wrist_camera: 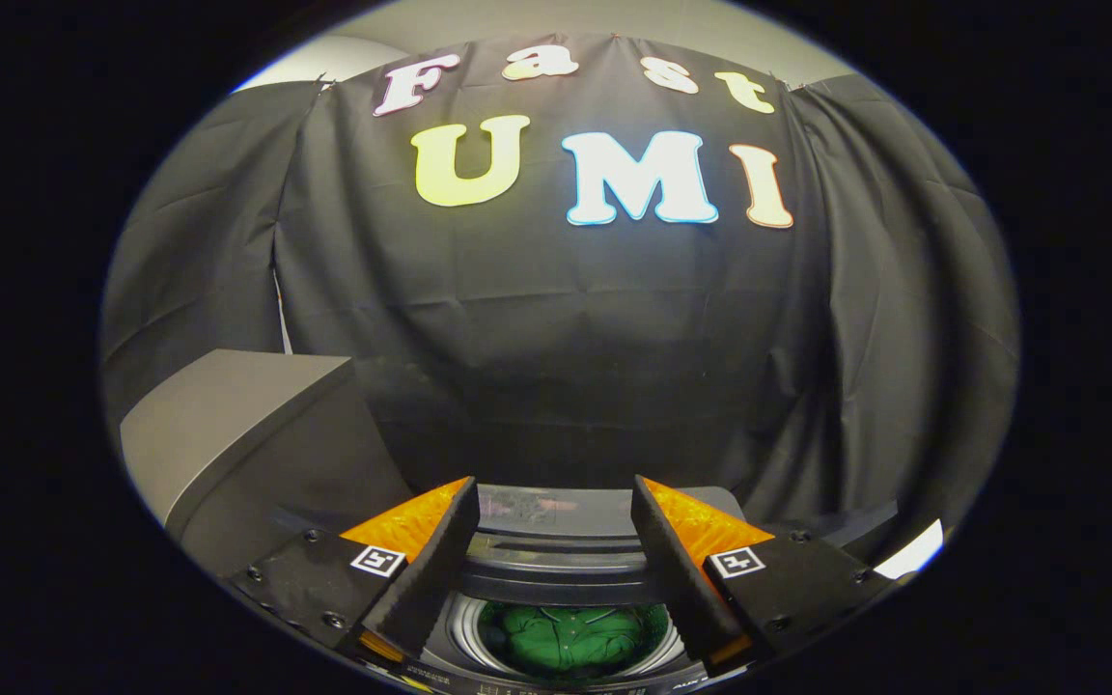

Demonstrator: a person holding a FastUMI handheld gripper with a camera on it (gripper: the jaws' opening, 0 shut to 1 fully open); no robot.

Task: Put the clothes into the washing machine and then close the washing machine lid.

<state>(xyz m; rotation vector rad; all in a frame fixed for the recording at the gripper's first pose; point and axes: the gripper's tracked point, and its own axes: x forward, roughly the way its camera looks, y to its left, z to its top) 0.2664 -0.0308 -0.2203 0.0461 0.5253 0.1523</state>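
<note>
The gripper (556,541) hangs above the washing machine (566,579) with its two fingers spread wide apart and nothing between them. Below and between the fingers the round drum opening shows, and a green garment (570,637) lies down inside it, crumpled on the drum floor. So the clothes appear to be in already, and the step in hand is most likely the lid.

Just ahead of the fingers sits a dark, flat-edged panel with a glossy face, which looks like the lid (566,521) folded back at the rear of the opening, though the view is low and warped here and I cannot be sure where its free edge lies. To the left, near the left finger, stands a grey box-like block (228,425) in front of the black cloth wall (556,338).

To close the lid well, bring the fingers forward and slightly up to the front edge of that panel, taking it near its middle so it does not twist. A light pinch or a hook over the edge should be enough; squeezing hard on a smooth panel risks slipping. Then draw it toward the opening in an arc that follows the hinge, and lower it gently at the end, not letting it drop. Check first that no cloth hangs over the drum rim.
</note>
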